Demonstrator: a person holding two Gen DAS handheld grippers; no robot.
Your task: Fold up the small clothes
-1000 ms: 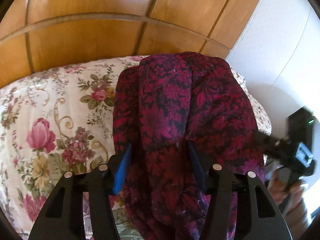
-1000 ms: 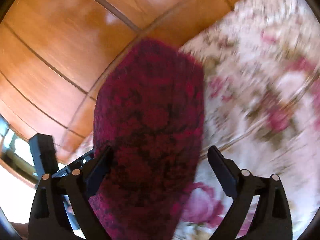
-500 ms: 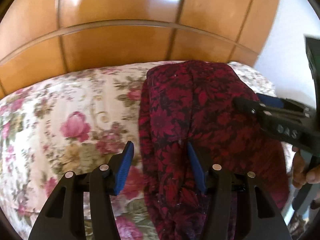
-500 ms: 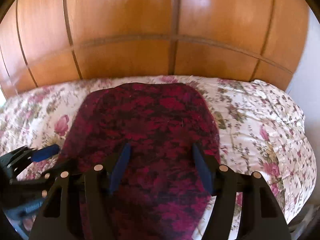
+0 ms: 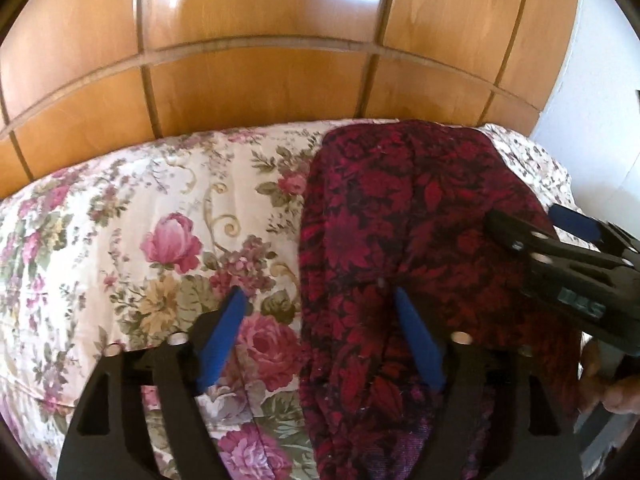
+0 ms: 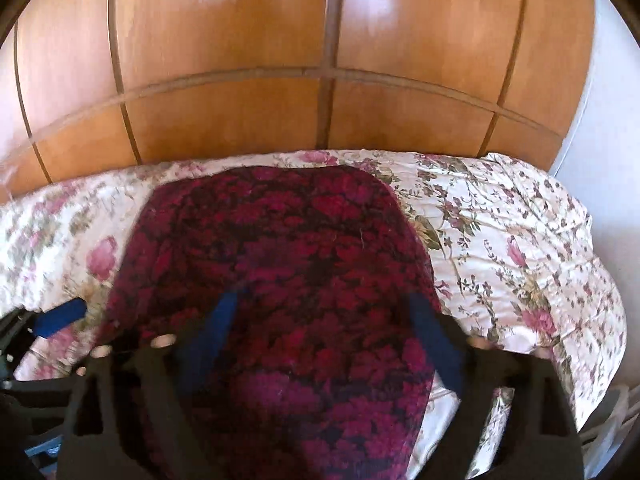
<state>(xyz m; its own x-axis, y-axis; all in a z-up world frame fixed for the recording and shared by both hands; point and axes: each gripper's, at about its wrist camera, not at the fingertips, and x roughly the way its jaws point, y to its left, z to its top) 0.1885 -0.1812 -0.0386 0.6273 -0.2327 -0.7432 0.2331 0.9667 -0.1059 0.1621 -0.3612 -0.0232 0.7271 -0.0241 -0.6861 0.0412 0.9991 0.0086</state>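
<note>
A dark red flower-patterned garment (image 5: 420,216) lies spread flat on the floral bedspread (image 5: 168,240). My left gripper (image 5: 320,292) hovers at the garment's left edge, which runs between its blue pads; the jaws are opening and neither pad presses the cloth. The right gripper (image 5: 532,220) reaches in from the right over the same cloth. In the right wrist view the garment (image 6: 280,240) fills the middle, and my right gripper (image 6: 324,298) stands low over it with jaws opening and nothing pinched. The left gripper's blue pad (image 6: 60,316) shows at the left.
Glossy wooden panels (image 6: 320,40) rise straight behind the bed. A white wall (image 5: 592,112) stands on the right, where the bedspread (image 6: 540,260) drops off at its edge. A person's hand (image 5: 616,396) holds the right gripper's handle.
The garment, lifted and bunched between the jaws a second ago, now lies flat on the bed. Both grippers have let go and spread wider. The right gripper swung around to face the panels squarely.
</note>
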